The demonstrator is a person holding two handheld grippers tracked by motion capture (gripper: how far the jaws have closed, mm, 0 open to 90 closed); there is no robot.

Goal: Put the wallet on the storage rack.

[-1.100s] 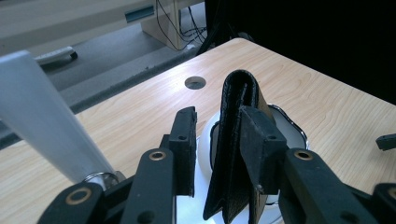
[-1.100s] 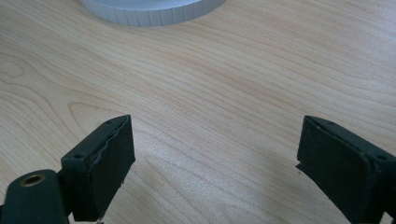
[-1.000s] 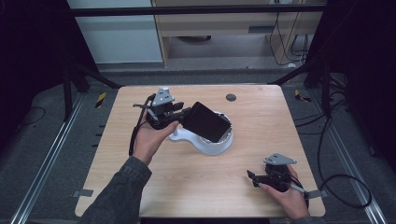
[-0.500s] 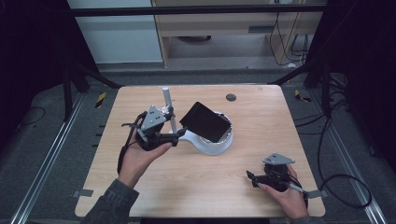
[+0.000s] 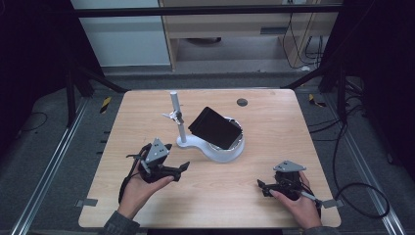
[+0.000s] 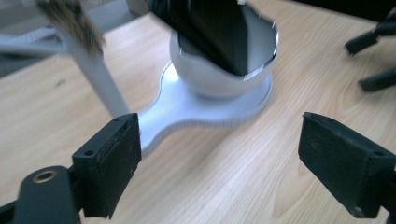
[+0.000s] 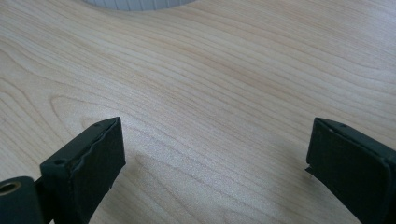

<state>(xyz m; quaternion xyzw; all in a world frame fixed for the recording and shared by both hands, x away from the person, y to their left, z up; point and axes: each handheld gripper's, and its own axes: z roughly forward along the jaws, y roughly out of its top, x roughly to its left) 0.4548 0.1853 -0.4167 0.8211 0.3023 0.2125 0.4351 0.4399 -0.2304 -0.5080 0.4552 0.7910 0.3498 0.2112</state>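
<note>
A white stand (image 5: pixel 195 146) sits mid-table, with an upright post (image 5: pixel 177 117) and a round cup that holds a black slab (image 5: pixel 215 128) tilted. In the left gripper view the stand (image 6: pixel 163 116) and the slab (image 6: pixel 210 32) lie just ahead. My left gripper (image 5: pixel 182 171) (image 6: pixel 219 144) is low over the wood, near-left of the stand and apart from it. Its jaws have just been opening and nothing is between them. My right gripper (image 5: pixel 259 186) (image 7: pixel 212 154) rests at the near right. Its jaws have also just been opening, over bare wood.
A small dark disc (image 5: pixel 242 102) lies near the wooden table's (image 5: pixel 303 147) far edge. A small clip (image 5: pixel 171 116) sticks out from the post. Metal rails run along the floor on both sides, and cables (image 5: pixel 352 191) trail at the right.
My left hand has come away from the post and slab, moving down and toward the near left, and its jaws have spread. The right hand has stayed put.
</note>
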